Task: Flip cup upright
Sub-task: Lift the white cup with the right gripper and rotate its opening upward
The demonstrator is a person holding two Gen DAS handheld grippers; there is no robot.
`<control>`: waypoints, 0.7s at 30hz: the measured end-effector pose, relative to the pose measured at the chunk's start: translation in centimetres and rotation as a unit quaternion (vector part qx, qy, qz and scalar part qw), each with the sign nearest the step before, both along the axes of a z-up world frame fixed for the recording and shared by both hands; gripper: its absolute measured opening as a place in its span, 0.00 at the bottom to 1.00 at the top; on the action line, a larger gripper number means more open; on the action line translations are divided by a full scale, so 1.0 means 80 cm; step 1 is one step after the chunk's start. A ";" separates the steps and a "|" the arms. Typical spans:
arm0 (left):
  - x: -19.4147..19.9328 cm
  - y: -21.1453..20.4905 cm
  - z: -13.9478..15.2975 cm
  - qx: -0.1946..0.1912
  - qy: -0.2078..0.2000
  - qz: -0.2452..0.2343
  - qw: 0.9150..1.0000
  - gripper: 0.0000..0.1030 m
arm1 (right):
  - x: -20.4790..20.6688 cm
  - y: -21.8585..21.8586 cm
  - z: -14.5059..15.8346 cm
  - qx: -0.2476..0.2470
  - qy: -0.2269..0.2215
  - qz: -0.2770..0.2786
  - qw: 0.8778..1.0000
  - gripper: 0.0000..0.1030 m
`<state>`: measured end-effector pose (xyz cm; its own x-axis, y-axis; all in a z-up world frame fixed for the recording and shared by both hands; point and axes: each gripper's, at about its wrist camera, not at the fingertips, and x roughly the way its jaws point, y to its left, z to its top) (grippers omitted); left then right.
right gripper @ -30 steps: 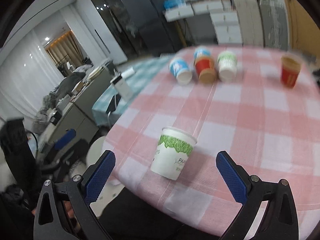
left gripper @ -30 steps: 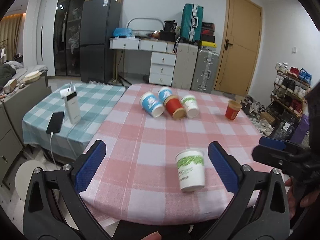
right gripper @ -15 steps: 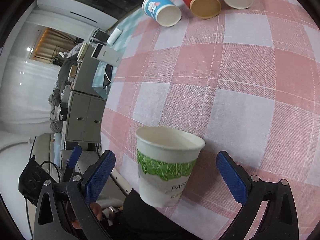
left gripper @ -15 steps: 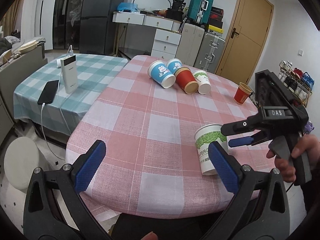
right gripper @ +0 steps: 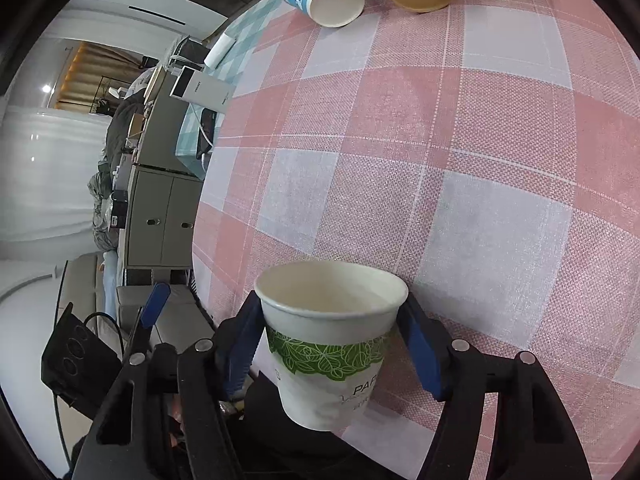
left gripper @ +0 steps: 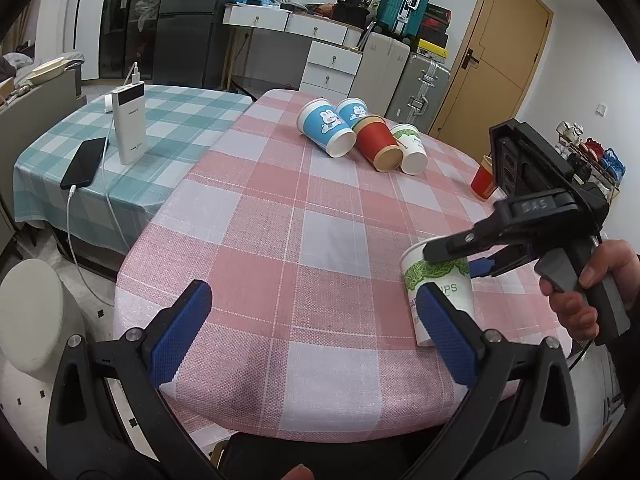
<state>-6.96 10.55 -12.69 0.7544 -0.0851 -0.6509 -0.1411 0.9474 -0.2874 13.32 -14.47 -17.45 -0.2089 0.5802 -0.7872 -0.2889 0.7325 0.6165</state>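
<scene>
The right gripper (right gripper: 332, 344) pinches the green-leaf paper cup (right gripper: 330, 340) just below its rim, blue pads (right gripper: 418, 352) pressed to either side. The cup stands mouth-up near the front edge of the pink checked table (right gripper: 460, 140) — whether its base touches the cloth is unclear. The left gripper (left gripper: 314, 332) hangs spread wide and empty just left of the cup. Far across the table from the cup lie four cups on their sides — a blue rabbit cup (left gripper: 326, 129) among them.

right gripper (right gripper: 331, 346) now closed around green-leaf cup (right gripper: 329, 340), having moved in from farther back
</scene>
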 end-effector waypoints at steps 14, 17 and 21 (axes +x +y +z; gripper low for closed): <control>0.036 -0.022 0.026 0.009 -0.015 -0.015 1.000 0.99 | -0.037 -0.111 0.112 0.101 -0.249 -0.094 0.959 0.65; 0.055 -0.035 0.038 0.014 -0.028 -0.016 0.999 0.99 | -0.049 -0.134 0.122 0.080 -0.331 -0.121 0.932 0.65; 0.079 -0.054 0.046 0.019 -0.035 -0.022 0.999 0.99 | -0.065 -0.141 0.118 0.042 -0.389 -0.147 0.908 0.65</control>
